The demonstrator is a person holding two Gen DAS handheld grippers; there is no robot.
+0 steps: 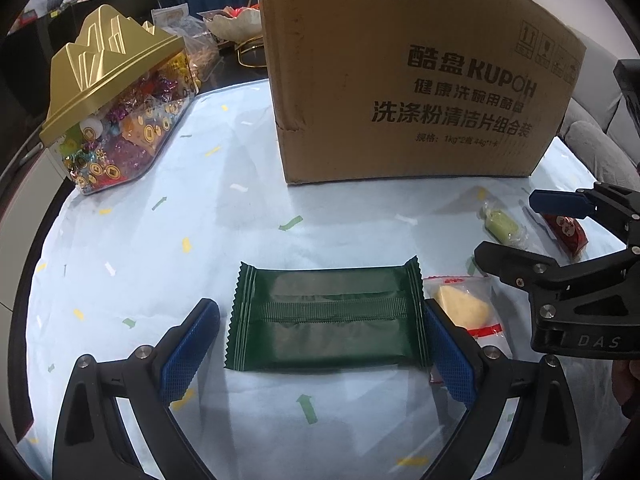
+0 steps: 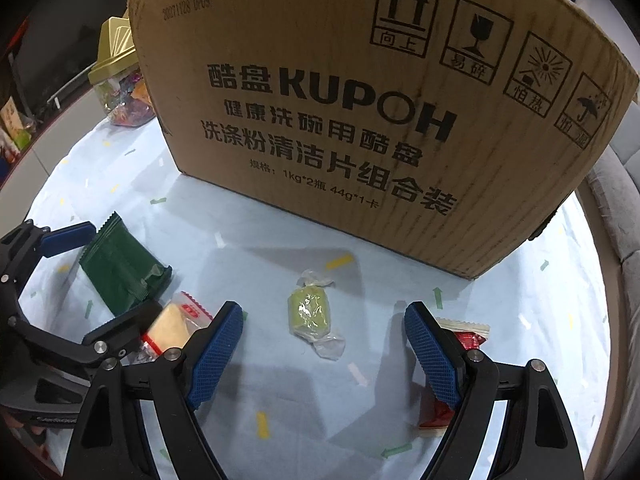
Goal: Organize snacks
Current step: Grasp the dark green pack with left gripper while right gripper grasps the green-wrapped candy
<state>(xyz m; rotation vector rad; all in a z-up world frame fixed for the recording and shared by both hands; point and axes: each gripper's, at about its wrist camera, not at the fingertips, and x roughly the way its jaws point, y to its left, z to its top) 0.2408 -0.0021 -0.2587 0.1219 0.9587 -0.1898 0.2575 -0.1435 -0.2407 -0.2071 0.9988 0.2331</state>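
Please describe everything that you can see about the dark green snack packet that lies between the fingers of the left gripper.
The dark green rectangular snack packet is sealed, looks like matte foil or plastic, and has zigzag-cut ends and a ribbed seam running along its middle. It lies flat, seam side up, on the pale blue patterned tablecloth, in front of the brown cardboard box. The open left gripper brackets it: the right blue pad sits at its right end, the left pad stands slightly apart. A clear-wrapped yellow snack lies just beyond its right end.
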